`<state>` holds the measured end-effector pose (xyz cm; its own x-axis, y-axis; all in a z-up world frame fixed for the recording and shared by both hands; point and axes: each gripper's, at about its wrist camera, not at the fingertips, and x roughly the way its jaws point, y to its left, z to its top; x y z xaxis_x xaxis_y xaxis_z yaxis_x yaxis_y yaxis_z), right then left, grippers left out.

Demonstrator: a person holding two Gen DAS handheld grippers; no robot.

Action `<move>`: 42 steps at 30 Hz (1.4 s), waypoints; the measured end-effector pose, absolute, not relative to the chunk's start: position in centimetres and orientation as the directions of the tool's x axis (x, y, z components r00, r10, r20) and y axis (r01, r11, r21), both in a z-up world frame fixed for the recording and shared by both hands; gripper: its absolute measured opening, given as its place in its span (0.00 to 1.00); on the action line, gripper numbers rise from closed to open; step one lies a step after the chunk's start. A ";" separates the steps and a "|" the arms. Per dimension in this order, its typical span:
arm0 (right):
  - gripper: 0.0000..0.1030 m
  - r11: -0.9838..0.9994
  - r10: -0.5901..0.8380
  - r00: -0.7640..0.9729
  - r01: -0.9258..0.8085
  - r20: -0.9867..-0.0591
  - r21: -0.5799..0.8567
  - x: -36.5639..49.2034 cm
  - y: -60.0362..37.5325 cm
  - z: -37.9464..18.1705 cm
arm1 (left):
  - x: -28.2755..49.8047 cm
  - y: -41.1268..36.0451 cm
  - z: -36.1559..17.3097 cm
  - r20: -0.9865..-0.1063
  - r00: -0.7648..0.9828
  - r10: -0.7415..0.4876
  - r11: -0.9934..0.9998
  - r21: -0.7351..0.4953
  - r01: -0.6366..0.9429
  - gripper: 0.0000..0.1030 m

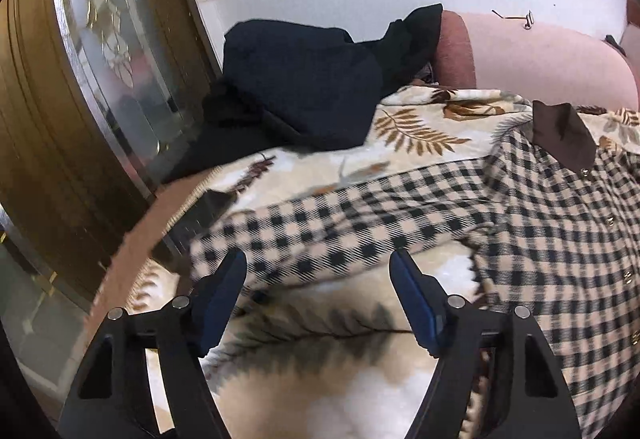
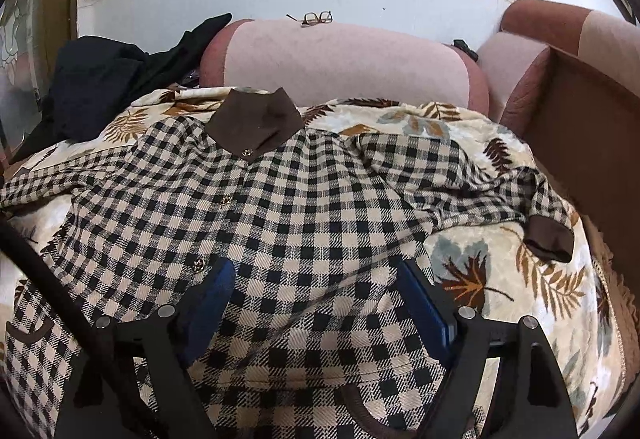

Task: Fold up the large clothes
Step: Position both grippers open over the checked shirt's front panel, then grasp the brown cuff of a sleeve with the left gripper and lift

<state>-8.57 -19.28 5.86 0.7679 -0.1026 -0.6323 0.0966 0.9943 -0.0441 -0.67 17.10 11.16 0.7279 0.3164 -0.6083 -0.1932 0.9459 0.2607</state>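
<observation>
A beige-and-black checked coat (image 2: 304, 207) with a brown collar (image 2: 256, 127) lies spread face up on a leaf-patterned blanket (image 2: 532, 279). Its right sleeve, with a brown cuff (image 2: 550, 239), lies bent across the blanket. Its left sleeve (image 1: 320, 231) stretches out to the left. My left gripper (image 1: 318, 263) is open and empty, just in front of the left sleeve. My right gripper (image 2: 316, 271) is open and empty, over the coat's lower front.
A dark garment pile (image 1: 304, 87) lies at the back left of the sofa. Pink sofa cushions (image 2: 344, 67) stand behind, with glasses (image 2: 318, 17) on top. A wooden glass-panelled door (image 1: 100, 79) stands at the left. A brown armrest (image 2: 580, 127) is at the right.
</observation>
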 end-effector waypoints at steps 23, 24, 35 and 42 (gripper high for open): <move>0.84 0.993 -0.112 0.716 0.109 -0.689 -0.048 -6.9 -19.0 3.4 | -0.6 15.3 8.4 -0.655 0.716 0.240 0.970 0.188 -0.152 0.71; 0.84 0.993 -0.112 0.714 0.110 -0.691 -0.047 -6.9 -19.0 3.3 | -0.6 15.2 8.3 -0.654 0.717 0.242 0.969 0.194 -0.151 0.71; 0.84 0.993 -0.113 0.700 0.109 -0.705 -0.050 -6.5 -18.9 2.8 | -0.2 15.2 7.8 -0.668 0.700 0.251 0.967 0.199 -0.157 0.71; 0.84 0.993 -0.109 0.695 0.109 -0.711 -0.045 -6.4 -19.0 2.5 | 0.4 16.4 7.3 -0.690 0.677 0.255 0.967 0.170 -0.191 0.71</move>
